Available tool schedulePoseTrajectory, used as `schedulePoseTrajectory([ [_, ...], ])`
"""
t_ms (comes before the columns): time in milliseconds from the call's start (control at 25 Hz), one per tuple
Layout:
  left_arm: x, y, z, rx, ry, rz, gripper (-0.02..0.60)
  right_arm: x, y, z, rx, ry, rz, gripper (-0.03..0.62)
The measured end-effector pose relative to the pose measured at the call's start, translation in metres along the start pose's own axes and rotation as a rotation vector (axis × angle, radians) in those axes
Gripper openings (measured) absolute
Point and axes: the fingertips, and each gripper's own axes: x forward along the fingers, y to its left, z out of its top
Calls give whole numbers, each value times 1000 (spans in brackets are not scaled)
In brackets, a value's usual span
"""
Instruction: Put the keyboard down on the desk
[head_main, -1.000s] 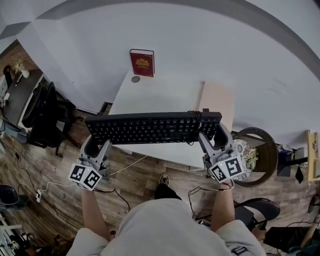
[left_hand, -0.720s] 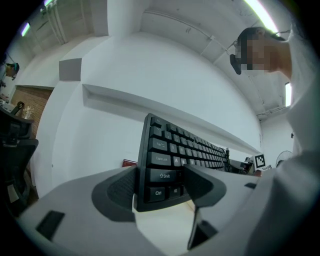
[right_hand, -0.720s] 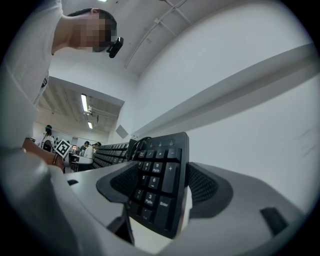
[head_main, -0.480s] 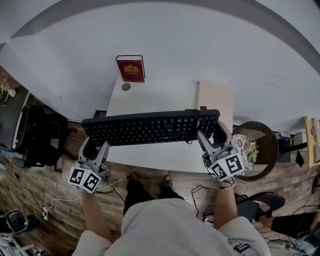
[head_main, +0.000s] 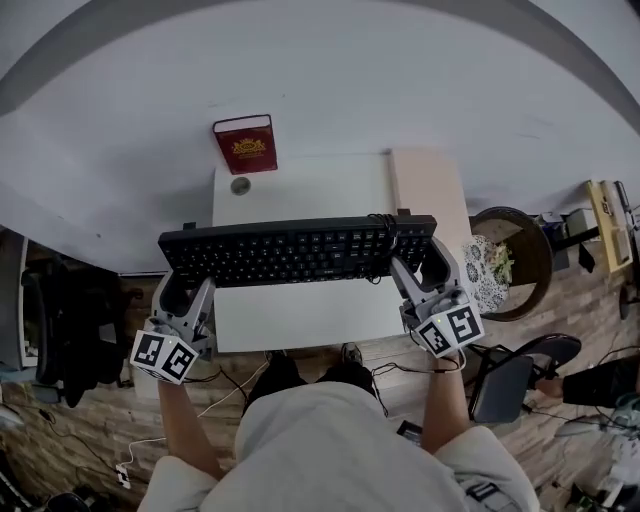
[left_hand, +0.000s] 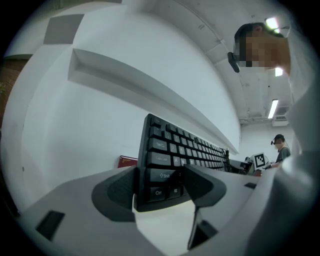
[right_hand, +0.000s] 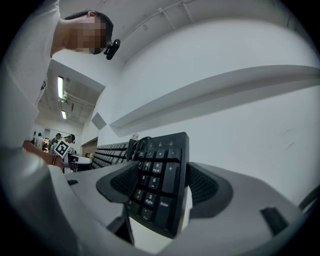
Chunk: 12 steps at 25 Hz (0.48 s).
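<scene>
Both forearms (head_main: 186, 420) reach forward, the left hand-held gripper (head_main: 187, 288) and right hand-held gripper (head_main: 421, 266) each clamped on one keyboard (head_main: 300, 252) end.

Red book (head_main: 245, 143) against the wall (head_main: 420, 90); small disc (head_main: 240, 185) just beside.

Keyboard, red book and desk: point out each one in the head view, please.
keyboard (head_main: 300, 252), head view, middle of the key rows.
red book (head_main: 246, 144), head view, centre of its cover.
desk (head_main: 300, 315), head view, bare top near the person.

Pale grey short-sleeved top (head_main: 330, 450); grey left gripper (head_main: 187, 286) and right gripper (head_main: 422, 263) bear black-and-white marker cubes (head_main: 164, 355).
</scene>
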Motion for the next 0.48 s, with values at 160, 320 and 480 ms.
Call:
schedulePoseTrajectory([
  [160,9,34,-3,-17,30,-72,291,7,21,-11,-6,9,-73,310],
  [320,21,51,-8,-23,69,-139,291,4,33,-20,-6,20,-145,311],
  [480,28,57,-20,-38,100,-198,291,-9,43,-28,-10,44,-210,311],
])
